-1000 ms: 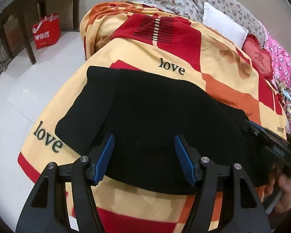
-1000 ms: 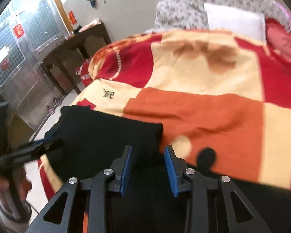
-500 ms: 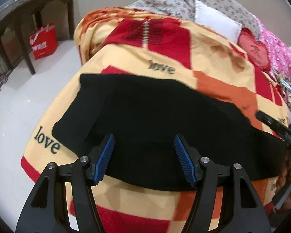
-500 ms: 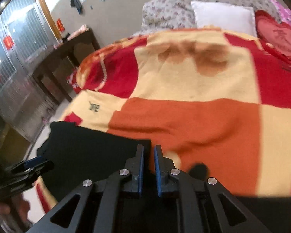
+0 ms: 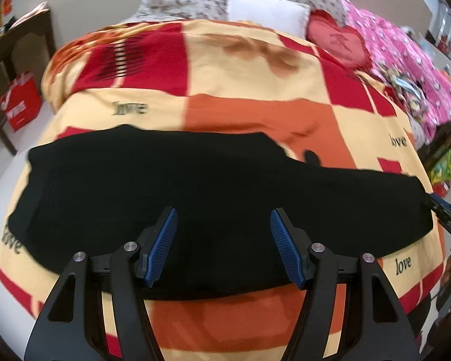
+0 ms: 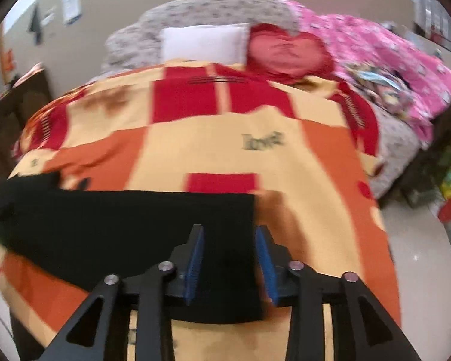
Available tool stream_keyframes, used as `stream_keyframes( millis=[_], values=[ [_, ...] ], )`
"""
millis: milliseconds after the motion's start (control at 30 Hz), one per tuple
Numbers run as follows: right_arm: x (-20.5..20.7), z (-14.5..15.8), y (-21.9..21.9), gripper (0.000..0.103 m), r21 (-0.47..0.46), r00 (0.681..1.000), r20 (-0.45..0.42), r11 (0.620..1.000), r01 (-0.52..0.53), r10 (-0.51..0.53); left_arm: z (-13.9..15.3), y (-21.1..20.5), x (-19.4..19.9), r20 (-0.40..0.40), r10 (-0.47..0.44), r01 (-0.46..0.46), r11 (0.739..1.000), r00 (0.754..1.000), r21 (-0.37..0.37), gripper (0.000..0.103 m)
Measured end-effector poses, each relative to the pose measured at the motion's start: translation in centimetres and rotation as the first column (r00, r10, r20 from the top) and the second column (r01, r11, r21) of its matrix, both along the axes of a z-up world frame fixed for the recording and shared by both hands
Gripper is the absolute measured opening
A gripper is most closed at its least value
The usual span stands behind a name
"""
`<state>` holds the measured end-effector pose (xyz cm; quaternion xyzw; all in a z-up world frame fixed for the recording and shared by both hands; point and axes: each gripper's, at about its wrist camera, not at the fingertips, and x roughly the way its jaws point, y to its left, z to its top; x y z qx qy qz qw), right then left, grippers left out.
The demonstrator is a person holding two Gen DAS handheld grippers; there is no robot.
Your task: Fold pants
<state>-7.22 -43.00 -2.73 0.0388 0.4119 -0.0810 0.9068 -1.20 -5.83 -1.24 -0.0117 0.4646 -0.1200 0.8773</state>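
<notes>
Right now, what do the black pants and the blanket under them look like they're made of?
Black pants: soft matte fabric, probably knit or cotton; it lies limp and shows no sheen, though blur hides the weave. Blanket: fuzzy, fleece-like plush with a printed check pattern and "love" lettering; its surface looks soft and dull.

The bed's (image 5: 255, 84) middle lies bare beyond the pants (image 5: 195, 186). Pillows (image 6: 201, 43) crowd its far edge; pink bedding (image 6: 385, 60) fills the far right corner.

Motion blur smears the right wrist view; the black pants (image 6: 129, 228) run off its left edge.
</notes>
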Motion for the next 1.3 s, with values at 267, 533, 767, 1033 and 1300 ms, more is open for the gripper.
stream_keyframes(
  millis=[267,533,767,1033,1300],
  values=[
    [2.0,-0.8,-0.5,0.007,0.007,0.999,0.026,0.999,-0.034,0.034,-1.6,-3.9,0.7,-0.022,-0.032,0.033,0.999,0.999,0.038,0.065],
    [2.4,-2.1,-1.6,0.002,0.043,1.000,-0.001,0.999,-0.011,0.011,-2.2,-4.8,1.0,-0.002,-0.017,0.017,0.997,1.000,0.080,0.067],
    [0.3,1.2,0.5,0.008,0.081,0.994,0.083,0.994,-0.071,0.064,-1.8,-4.9,0.7,-0.001,-0.019,0.019,0.997,1.000,0.074,0.067],
    [0.3,-0.9,2.9,0.015,0.185,0.989,0.037,0.972,-0.144,0.140,-1.8,-5.0,0.2,0.000,-0.022,0.022,0.997,1.000,0.077,0.067],
    [0.4,-3.1,0.4,0.016,0.204,0.995,0.038,0.974,-0.094,0.088,-2.1,-5.8,0.1,0.009,-0.014,0.013,0.994,1.000,0.105,0.070]
  ],
)
